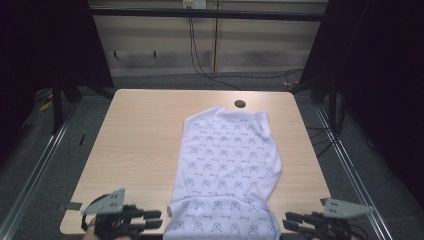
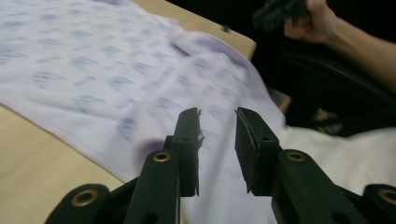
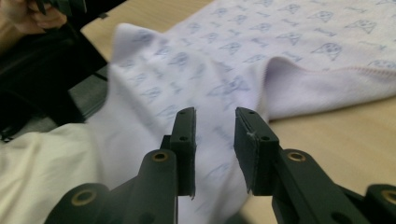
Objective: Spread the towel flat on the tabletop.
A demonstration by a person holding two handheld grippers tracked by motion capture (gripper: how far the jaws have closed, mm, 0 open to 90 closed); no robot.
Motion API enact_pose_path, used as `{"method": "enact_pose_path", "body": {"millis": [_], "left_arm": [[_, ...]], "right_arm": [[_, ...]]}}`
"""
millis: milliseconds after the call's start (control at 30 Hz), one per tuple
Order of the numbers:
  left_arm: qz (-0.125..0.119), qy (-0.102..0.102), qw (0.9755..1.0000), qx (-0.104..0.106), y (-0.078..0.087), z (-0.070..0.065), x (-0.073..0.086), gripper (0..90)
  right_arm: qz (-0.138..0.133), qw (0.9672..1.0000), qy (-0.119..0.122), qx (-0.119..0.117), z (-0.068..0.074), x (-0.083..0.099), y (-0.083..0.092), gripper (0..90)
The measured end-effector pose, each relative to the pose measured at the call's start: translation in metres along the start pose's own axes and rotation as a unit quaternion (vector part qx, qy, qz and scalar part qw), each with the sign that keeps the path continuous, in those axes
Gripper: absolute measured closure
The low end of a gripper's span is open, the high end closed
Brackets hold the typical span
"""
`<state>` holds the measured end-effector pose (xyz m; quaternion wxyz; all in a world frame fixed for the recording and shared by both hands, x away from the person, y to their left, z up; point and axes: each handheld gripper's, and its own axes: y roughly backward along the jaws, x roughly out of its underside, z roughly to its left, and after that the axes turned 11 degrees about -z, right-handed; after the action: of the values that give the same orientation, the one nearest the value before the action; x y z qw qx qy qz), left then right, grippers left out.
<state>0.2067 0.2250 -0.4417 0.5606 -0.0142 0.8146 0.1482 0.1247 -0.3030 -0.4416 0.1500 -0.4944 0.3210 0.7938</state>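
A patterned cloth is spread along the worktop, its near end draped over the edge. The left tool and right tool are held either side of that end, jaws parted, nothing gripped. Folding or straightening seems not yet begun; the near corners would need gripping first.

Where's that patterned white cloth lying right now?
In the high view, the cloth lies right of the table's centre, draping over its near edge between both tongs.

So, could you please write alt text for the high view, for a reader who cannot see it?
A white towel printed with small blue figures lies lengthwise on a light wooden table, its near end hanging over the front edge. The left tool and right tool sit open at either side of that end, not touching it.
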Motion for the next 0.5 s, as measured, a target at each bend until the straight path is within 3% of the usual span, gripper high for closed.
{"method": "enact_pose_path", "body": {"millis": [33,100,133,167,300,333,400,433,467,500], "left_arm": [[0.005,0.005,0.9998,-0.019,-0.011,0.016,-0.004,70.2],[0.026,0.004,0.9990,-0.036,-0.029,0.042,-0.011,70.1],[0.038,0.013,0.9983,-0.042,-0.040,0.056,-0.013,70.6],[0.050,0.017,0.9972,-0.053,-0.051,0.069,-0.014,70.6],[0.084,0.018,0.9927,-0.084,-0.092,0.104,-0.010,71.0],[0.090,0.022,0.9920,-0.085,-0.097,0.106,-0.009,71.1],[0.111,0.010,0.9895,-0.091,-0.107,0.106,-0.005,70.9],[0.123,0.010,0.9876,-0.097,-0.110,0.106,-0.002,71.3],[0.133,-0.006,0.9852,-0.107,-0.112,0.105,0.001,72.0],[0.121,-0.012,0.9868,-0.106,-0.109,0.105,0.004,74.0]], "right_arm": [[0.000,1.0000,0.001,0.005,-0.006,-0.001,-0.007,69.4],[0.011,0.9999,-0.001,0.005,-0.021,-0.007,-0.028,68.8],[0.025,0.9995,0.013,0.013,-0.028,-0.012,-0.041,67.9],[0.029,0.9994,0.012,0.017,-0.033,-0.016,-0.051,67.1],[0.046,0.9988,0.013,0.007,-0.046,-0.028,-0.086,63.0],[0.057,0.9983,0.006,0.006,-0.050,-0.030,-0.097,62.0],[0.071,0.9974,-0.006,0.009,-0.055,-0.029,-0.107,64.7],[0.076,0.9970,-0.015,-0.004,-0.057,-0.027,-0.111,69.8],[0.074,0.9971,-0.020,-0.002,-0.058,-0.025,-0.112,76.8],[0.069,0.9972,-0.028,0.000,-0.059,-0.024,-0.110,82.4]]}}
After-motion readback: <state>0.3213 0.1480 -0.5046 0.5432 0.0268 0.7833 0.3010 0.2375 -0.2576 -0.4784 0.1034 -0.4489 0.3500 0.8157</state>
